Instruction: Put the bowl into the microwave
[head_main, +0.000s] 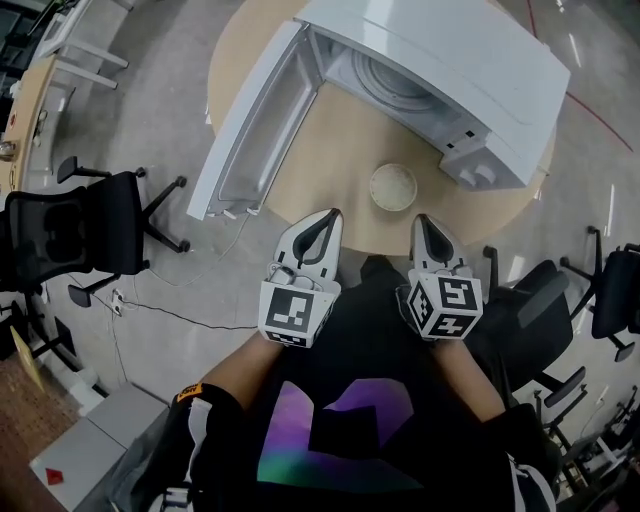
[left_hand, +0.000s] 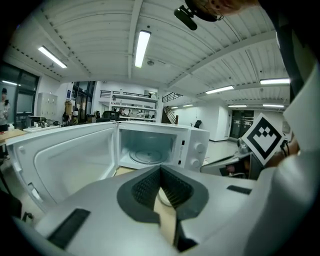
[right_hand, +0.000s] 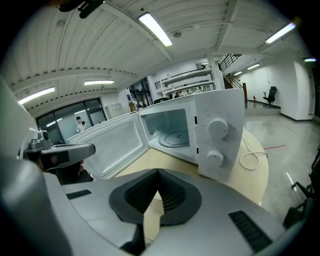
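**Q:** Firstly, where is the bowl?

**A:** The bowl (head_main: 393, 187) is round, shallow and cream-coloured. It sits on the round wood-toned worktop (head_main: 330, 170), just in front of the white microwave (head_main: 440, 60). The microwave's door (head_main: 255, 130) stands fully open, and a round glass turntable (head_main: 390, 80) lies inside.

**Q:** Jaw state?

**A:** The left gripper (head_main: 322, 222) and right gripper (head_main: 425, 225) are both in front of the microwave, short of the bowl. Their ribbed black pads (left_hand: 144, 189) meet tip to tip, so both sets of jaws are closed and hold nothing.

Grey floor (head_main: 170, 110), black office chairs (head_main: 90, 235), ceiling striplights (left_hand: 142, 47)
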